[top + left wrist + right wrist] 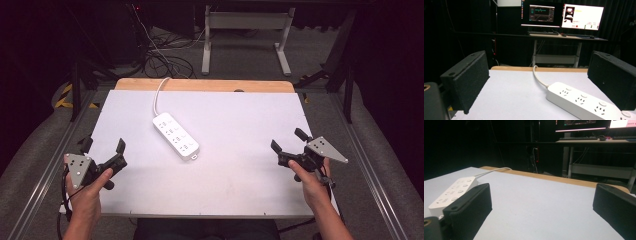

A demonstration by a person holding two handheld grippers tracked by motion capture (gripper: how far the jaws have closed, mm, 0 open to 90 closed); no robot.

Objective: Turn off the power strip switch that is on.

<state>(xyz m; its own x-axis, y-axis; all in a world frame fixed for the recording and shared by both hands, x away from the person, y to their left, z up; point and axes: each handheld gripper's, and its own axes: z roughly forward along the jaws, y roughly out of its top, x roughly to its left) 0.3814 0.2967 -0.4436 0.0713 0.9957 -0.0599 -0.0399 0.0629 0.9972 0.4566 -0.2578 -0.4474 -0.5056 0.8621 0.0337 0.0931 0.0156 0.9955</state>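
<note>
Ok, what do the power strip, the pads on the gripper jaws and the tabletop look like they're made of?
The power strip looks like smooth white moulded plastic with a faint sheen; its cord looks rubbery. The left gripper pads look like black foam or textured rubber, going by the grainy matte face. The table seems a matte white sheet over a board with a wood-coloured far edge.

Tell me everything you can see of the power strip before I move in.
The power strip is a white, glossy, plastic-looking bar with rounded corners, lying flat and diagonal on the white table top. Its top carries rows of sockets, each with a round button beside it. A white cable leaves its far end and curves over the table's back edge. Nothing is plugged in, and neither gripper touches it.
</note>
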